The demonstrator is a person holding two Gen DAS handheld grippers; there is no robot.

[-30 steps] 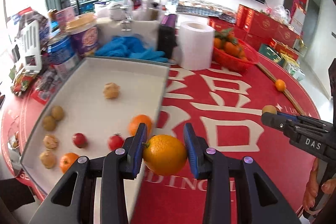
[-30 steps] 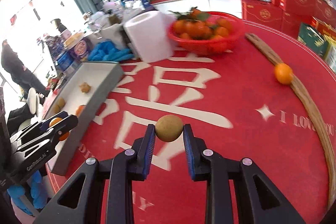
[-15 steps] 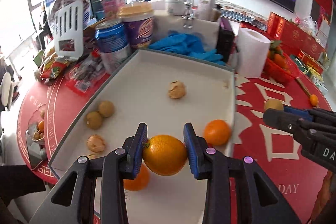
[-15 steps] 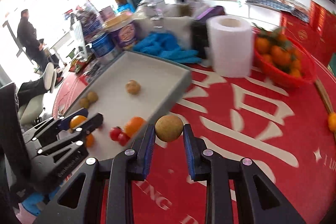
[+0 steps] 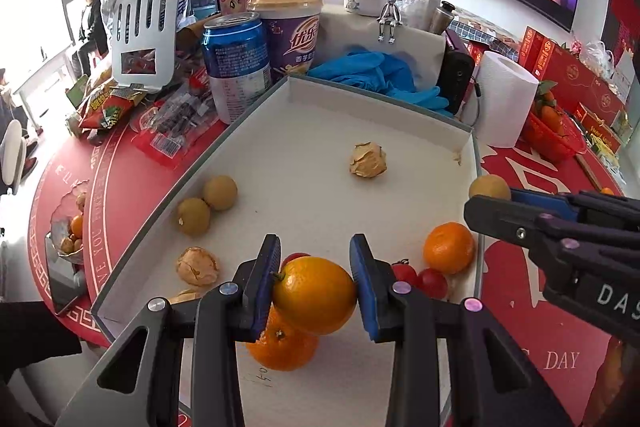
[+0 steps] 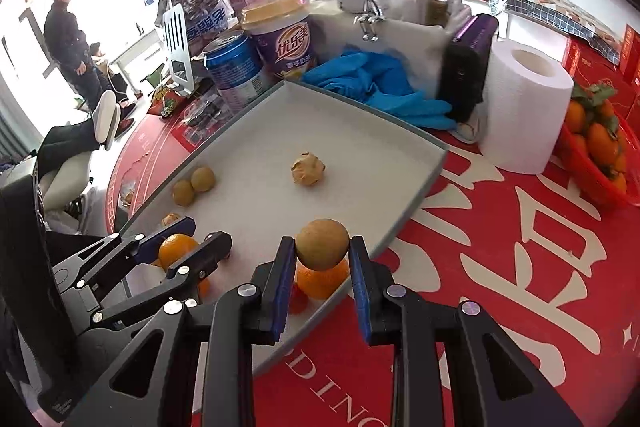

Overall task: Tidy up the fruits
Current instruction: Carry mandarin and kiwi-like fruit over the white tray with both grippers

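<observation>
Person (right wrist view only) stands beyond tray.

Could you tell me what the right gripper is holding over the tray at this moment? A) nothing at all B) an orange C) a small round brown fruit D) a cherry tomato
C: the right gripper is shut on a small round brown fruit, held above the near edge of the white tray, while the orange sits in the left gripper.
</observation>
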